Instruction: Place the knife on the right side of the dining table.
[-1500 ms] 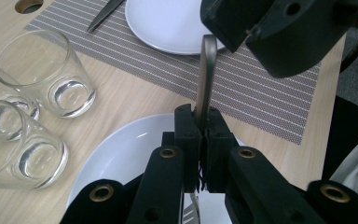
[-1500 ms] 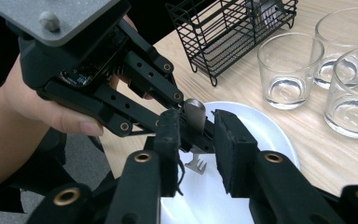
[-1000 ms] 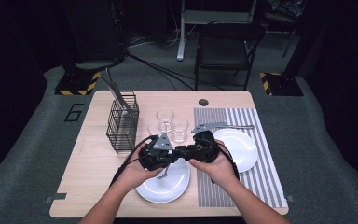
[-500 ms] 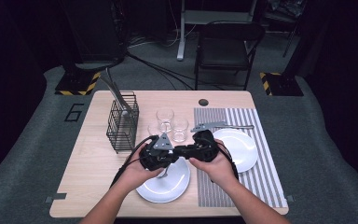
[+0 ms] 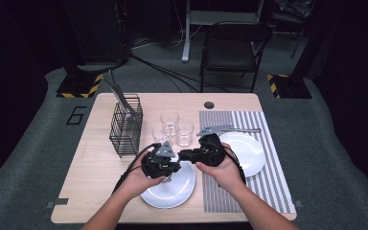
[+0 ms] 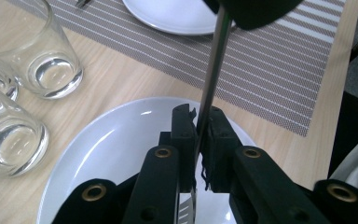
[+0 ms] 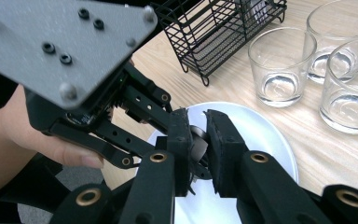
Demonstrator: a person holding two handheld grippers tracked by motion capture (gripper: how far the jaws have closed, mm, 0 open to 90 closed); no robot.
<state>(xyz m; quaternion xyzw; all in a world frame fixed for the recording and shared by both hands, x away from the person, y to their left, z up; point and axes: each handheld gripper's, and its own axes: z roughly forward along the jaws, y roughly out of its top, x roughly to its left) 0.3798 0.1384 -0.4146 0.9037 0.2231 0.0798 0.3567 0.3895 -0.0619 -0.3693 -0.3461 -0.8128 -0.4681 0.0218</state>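
Utensil (image 6: 213, 70) clamped in left gripper (image 6: 198, 122), its head cut off below the jaws; right gripper (image 7: 196, 135) grips its far end, type unclear.

Black wire caddy (image 5: 126, 125) stands left on the wooden tabletop (image 5: 91, 163) — cutlery handles stick out its top. Three clear glasses (image 5: 169, 122) clustered mid-table, all upright. Striped placemat (image 5: 268, 177) on the right carries a white plate (image 5: 249, 151), with a utensil (image 5: 230, 130) just behind it. Off the far edge — black chair (image 5: 235, 50) on grey floor, cables trailing.
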